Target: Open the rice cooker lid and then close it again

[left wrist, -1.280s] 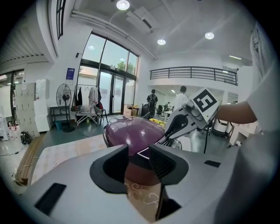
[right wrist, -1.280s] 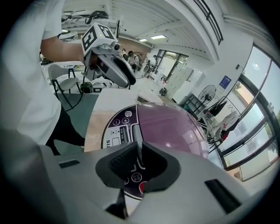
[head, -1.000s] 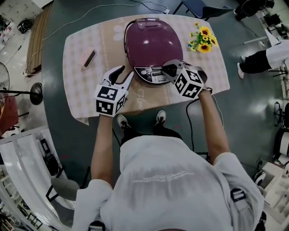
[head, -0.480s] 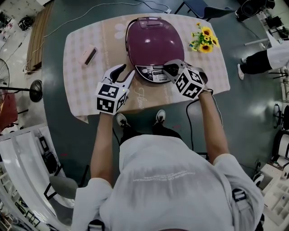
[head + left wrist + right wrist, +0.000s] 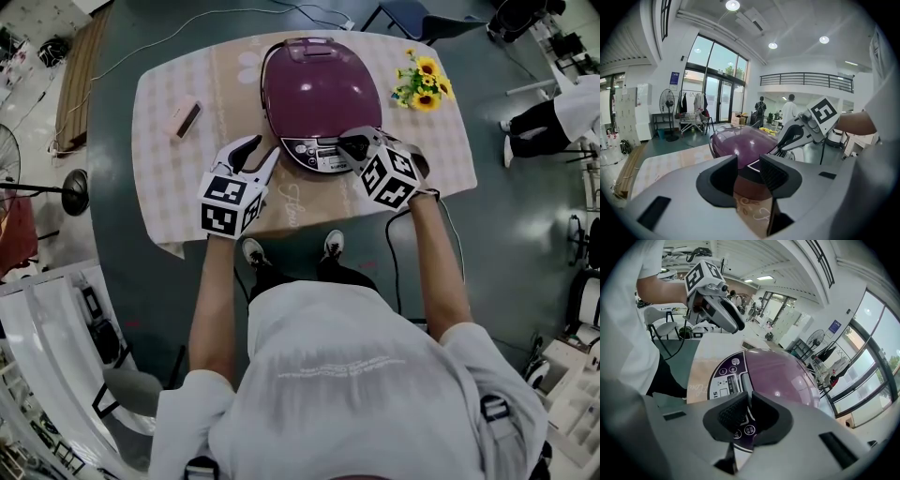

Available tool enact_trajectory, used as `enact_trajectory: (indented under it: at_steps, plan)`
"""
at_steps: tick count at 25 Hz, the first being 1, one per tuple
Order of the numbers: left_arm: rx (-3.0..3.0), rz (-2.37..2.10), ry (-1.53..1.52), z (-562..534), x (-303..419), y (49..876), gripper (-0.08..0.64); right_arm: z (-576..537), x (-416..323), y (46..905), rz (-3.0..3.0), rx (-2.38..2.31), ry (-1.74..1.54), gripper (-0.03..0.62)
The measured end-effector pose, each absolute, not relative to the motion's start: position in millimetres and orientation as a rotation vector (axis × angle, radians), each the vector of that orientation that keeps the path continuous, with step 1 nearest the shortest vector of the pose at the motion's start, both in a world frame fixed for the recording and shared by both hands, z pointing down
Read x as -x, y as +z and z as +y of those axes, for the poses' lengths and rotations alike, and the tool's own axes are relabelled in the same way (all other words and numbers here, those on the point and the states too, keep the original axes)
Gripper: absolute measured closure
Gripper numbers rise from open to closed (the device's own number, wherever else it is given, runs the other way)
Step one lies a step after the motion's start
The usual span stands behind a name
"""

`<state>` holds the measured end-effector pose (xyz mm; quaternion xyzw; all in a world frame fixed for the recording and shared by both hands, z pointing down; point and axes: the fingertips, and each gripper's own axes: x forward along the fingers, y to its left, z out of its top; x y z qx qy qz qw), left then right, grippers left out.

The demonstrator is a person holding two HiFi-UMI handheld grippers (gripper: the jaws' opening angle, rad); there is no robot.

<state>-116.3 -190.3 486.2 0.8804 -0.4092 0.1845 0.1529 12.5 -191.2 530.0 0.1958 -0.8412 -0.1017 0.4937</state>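
A purple rice cooker (image 5: 319,84) stands at the back of the table with its lid down. Its control panel (image 5: 317,153) faces me. My right gripper (image 5: 352,143) points down at the panel's right part. In the right gripper view its jaws (image 5: 750,404) are shut over the pale latch strip on the panel (image 5: 729,380), with only a hairline gap between them. My left gripper (image 5: 258,150) hovers just left of the cooker's front. It is open, and only tablecloth and the cooker (image 5: 740,140) show between its jaws (image 5: 749,171).
The table (image 5: 169,187) has a checked cloth and ends just below the grippers. A small pink object (image 5: 183,117) lies at the left, and sunflowers (image 5: 422,82) stand right of the cooker. A floor fan (image 5: 66,183) is at the far left; a person (image 5: 553,122) stands at the far right.
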Motion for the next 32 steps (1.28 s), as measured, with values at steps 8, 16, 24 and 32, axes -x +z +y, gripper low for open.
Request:
enact_trajectory:
  at_steps: [8,16,24,32]
  plan:
    - [-2.525,-1.170,0.519,-192.8,116.7,486.1,0.402,-191.4,-11.7,530.9,-2.015,-0.486,-0.269,0.551]
    - [-2.526,-1.159,0.523,-192.0,115.7,488.4,0.402,-191.1,-12.0,531.4,-1.992,-0.515,-0.286,0.554]
    - [-2.528,-1.158,0.522,-195.7,117.7,485.6,0.402,-192.8,-12.9,531.7,-2.016,-0.521,-0.259,0.552]
    - [-2.543,-1.172,0.524,-199.8,123.0,478.6,0.402,-193.7,-11.3,532.4,-2.044,-0.503,-0.236,0.551]
